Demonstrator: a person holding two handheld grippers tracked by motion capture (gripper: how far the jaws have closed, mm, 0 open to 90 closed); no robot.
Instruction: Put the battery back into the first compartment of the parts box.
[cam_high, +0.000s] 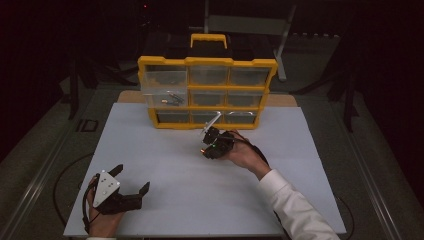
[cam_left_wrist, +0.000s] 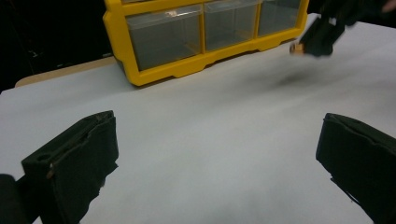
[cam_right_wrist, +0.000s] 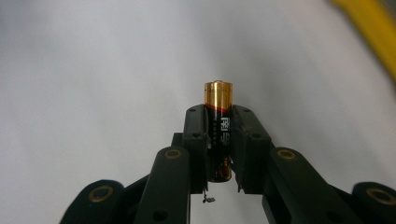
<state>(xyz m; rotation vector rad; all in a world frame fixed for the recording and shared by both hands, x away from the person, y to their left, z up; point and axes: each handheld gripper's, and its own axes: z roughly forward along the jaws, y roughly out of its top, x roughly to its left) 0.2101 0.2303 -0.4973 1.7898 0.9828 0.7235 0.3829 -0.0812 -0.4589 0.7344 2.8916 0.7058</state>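
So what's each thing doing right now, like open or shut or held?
Battery: held upright in the right gripper, gold end sticking out past the jaws.
Right gripper: shut on the battery, above the table.
Left gripper: open, holding nothing.
Top-left drawer: pulled out, small things inside.
Other drawers: pushed in.
Organizer: standing upright on the table.

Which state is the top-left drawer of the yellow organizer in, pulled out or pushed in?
Pulled out: the top-left drawer juts forward of the yellow organizer frame, while its neighbours sit flush. Small items lie inside it.
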